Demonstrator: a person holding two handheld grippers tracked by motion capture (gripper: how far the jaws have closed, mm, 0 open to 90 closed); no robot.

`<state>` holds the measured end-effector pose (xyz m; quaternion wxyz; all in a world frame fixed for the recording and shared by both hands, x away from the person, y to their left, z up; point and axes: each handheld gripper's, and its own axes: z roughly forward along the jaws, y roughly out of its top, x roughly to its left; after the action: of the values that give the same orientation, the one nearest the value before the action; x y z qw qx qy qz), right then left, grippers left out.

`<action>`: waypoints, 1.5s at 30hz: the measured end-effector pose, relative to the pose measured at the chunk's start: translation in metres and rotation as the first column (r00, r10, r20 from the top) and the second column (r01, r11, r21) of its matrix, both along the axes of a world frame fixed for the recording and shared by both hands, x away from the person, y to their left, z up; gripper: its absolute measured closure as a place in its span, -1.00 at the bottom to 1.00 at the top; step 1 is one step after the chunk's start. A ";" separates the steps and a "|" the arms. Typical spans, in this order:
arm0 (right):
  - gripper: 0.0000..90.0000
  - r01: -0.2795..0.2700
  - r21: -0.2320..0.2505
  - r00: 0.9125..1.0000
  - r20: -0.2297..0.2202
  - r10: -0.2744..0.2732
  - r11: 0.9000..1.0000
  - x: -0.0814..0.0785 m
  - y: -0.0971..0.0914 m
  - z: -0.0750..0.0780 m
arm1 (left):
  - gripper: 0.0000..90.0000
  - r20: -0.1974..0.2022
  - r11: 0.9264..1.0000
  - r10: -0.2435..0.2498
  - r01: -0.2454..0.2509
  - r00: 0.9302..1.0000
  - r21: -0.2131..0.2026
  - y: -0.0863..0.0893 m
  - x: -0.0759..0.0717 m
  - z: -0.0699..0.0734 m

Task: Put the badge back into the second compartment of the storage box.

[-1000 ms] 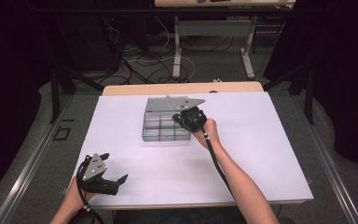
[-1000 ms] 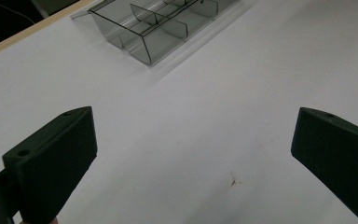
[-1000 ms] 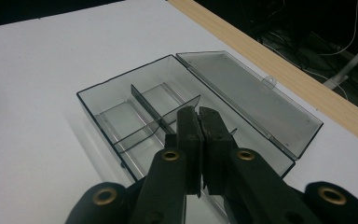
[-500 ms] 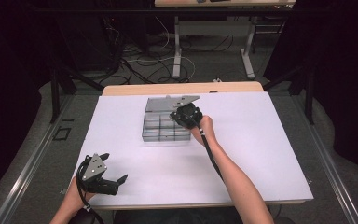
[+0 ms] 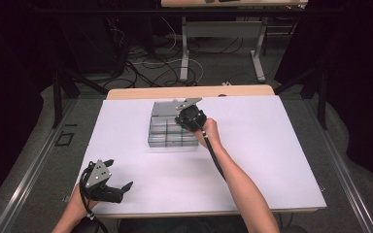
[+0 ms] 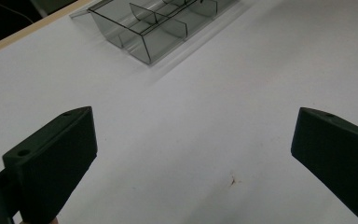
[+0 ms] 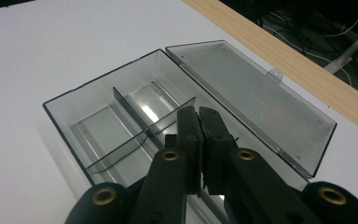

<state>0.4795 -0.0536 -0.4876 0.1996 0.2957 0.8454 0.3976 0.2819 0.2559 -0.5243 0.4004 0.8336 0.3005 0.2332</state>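
My right gripper (image 7: 200, 135), jaws pressed together on a thin divider I think, hangs over the open clear box (image 5: 167, 128) at the table's far middle—next, seat it squarely—while my left gripper (image 6: 191, 154) waits wide open, empty, near-left.

We see a table (image 5: 281, 160) with a white top and a wooden edge along its far side. On it, toward the far middle, lies a clear box (image 5: 167, 136) split by dividers into compartments, its lid (image 7: 256, 100) open flat on the far side toward the wooden edge. A small dark mark (image 6: 233, 179) shows on the white near us.
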 end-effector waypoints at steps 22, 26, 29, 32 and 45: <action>0.96 0.008 -0.055 1.000 -0.024 -0.009 0.998 0.010 0.016 -0.008 | -0.99 -0.003 1.000 -0.002 0.002 1.000 0.000 -0.001 0.000 0.000; 0.96 0.007 -0.059 1.000 -0.028 -0.009 0.998 0.012 0.017 -0.008 | -0.99 -0.004 1.000 -0.001 0.001 1.000 0.000 0.000 0.000 0.000; 0.96 0.000 -0.051 1.000 -0.014 -0.001 0.999 0.014 0.019 -0.010 | -0.99 -0.004 1.000 -0.002 0.002 1.000 0.000 -0.001 0.000 0.000; 0.96 0.010 -0.061 0.999 -0.033 -0.012 0.998 0.014 0.020 -0.010 | -0.99 -0.002 1.000 -0.001 0.001 1.000 -0.001 0.000 0.000 0.000; 0.96 0.025 -0.085 0.999 -0.033 -0.028 0.996 0.021 0.024 -0.017 | -0.99 -0.005 1.000 -0.002 0.002 1.000 -0.002 0.000 0.000 0.000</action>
<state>0.5006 -0.0297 -0.5050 0.2025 0.3050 0.8607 0.3536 0.2821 0.2556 -0.5246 0.4009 0.8340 0.3008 0.2305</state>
